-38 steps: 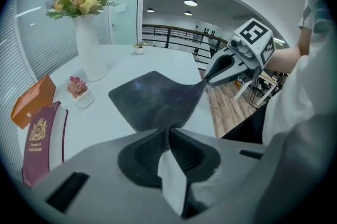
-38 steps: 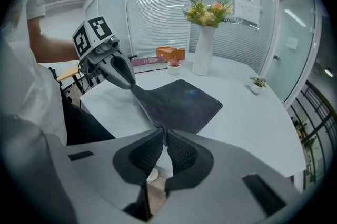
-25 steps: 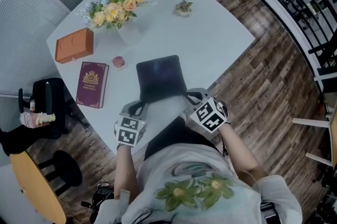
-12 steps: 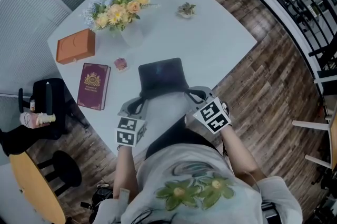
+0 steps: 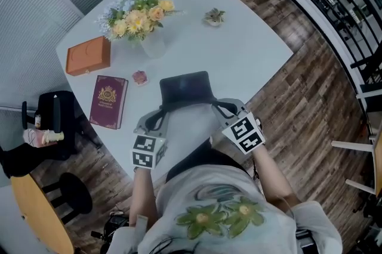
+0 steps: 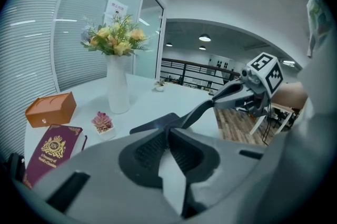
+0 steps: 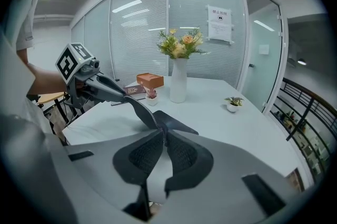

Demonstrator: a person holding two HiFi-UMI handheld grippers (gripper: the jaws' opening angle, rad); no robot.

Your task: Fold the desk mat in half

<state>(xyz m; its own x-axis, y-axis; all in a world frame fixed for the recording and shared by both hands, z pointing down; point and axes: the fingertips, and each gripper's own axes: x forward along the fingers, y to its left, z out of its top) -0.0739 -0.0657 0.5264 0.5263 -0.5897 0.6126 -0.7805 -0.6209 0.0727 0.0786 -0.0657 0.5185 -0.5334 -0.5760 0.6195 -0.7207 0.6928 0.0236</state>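
The dark desk mat lies on the white table with its near edge raised off the surface. My left gripper is shut on the mat's near left corner, and my right gripper is shut on the near right corner. In the left gripper view the jaws pinch the mat's edge, with the right gripper across from them holding the curled strip. The right gripper view shows its jaws closed on the mat, and the left gripper beyond.
A vase of flowers, an orange box, a maroon book and a small pink succulent stand left of the mat. A little potted plant sits at the far side. The table's edge runs close to my body.
Both grippers have moved forward over the table with the mat's near edge, which is now lifted higher. Less of the flat mat shows.
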